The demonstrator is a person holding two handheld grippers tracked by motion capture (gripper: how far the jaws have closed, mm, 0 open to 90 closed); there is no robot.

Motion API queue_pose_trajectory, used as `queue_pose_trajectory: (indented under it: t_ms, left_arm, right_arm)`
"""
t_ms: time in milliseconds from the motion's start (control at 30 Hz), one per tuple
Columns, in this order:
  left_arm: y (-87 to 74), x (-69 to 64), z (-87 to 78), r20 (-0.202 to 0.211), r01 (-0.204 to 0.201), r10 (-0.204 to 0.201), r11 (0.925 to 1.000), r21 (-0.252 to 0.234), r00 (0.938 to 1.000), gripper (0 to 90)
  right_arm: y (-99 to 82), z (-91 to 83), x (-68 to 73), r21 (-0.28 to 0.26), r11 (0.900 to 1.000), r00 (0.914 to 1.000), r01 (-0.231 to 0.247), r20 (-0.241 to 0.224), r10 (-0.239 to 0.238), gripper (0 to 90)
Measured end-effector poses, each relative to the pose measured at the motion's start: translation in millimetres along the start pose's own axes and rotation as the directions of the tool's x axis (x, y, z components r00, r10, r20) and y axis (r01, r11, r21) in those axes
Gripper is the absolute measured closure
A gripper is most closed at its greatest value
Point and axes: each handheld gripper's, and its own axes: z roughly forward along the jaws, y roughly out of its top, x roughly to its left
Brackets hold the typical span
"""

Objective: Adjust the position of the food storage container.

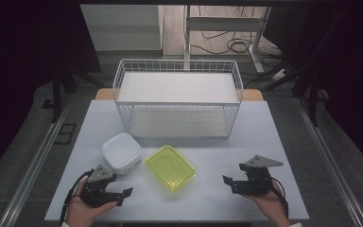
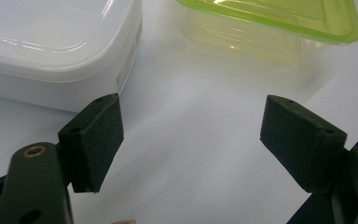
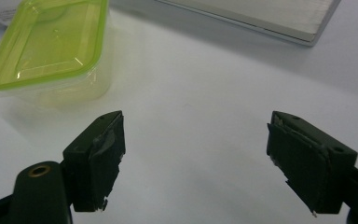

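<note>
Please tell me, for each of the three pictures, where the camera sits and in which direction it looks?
High view: above the near table edge, looking forward and down at the wire basket; both hands show.
Left gripper view: on the left gripper, jaws open, facing the white box and green-lidded box.
Right gripper view: on the right gripper, jaws open, facing the green-lidded box.
All views share the green-lidded box.

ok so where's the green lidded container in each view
High view: the green lidded container sits at the centre front of the table, right of the white container.
Left gripper view: upper right, beyond the open gripper.
Right gripper view: upper left.
Shared landmark: the white container shows beside it in the high view and at the upper left of the left gripper view.
</note>
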Motion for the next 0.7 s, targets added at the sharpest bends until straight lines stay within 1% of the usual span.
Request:
queue_pose_trajectory:
  t_ms: [100, 233, 333, 500, 700]
  left_arm:
    - [1.0, -0.8, -0.1, 0.002, -0.002, 0.002, 1.0000, 0.002, 1.0000, 21.2]
    - [2.1, -0.9, 0.1, 0.005, 0.001, -0.001, 1.0000, 0.004, 1.0000, 21.6]
    - [2.0, 1.0, -0.3, 0.006, 0.012, -0.012, 0.9999, 0.003, 0.9999, 21.9]
    - [2.7, 2.5, -1.1, 0.008, 0.019, -0.019, 0.9998, 0.000, 0.9998, 22.1]
    - [8.0, 3.4, -7.4, 0.009, 0.033, -0.033, 0.9994, -0.012, 0.9994, 23.2]
  right_arm:
    - [-0.1, -0.1, 1.4, 0.003, 1.0000, 1.0000, 0.009, -0.002, -0.009, 19.5]
    - [0.0, -0.7, 1.2, 0.004, 1.0000, 1.0000, 0.006, 0.001, -0.006, 19.7]
    - [-0.8, -0.6, -0.9, 0.011, 0.9999, 1.0000, 0.004, 0.008, -0.004, 20.3]
    - [-1.2, 0.7, 0.7, 0.025, 0.9997, 0.9999, 0.009, 0.010, -0.009, 20.5]
    - [-1.2, 1.4, 1.6, 0.032, 0.9995, 0.9999, 0.008, 0.007, -0.008, 20.5]
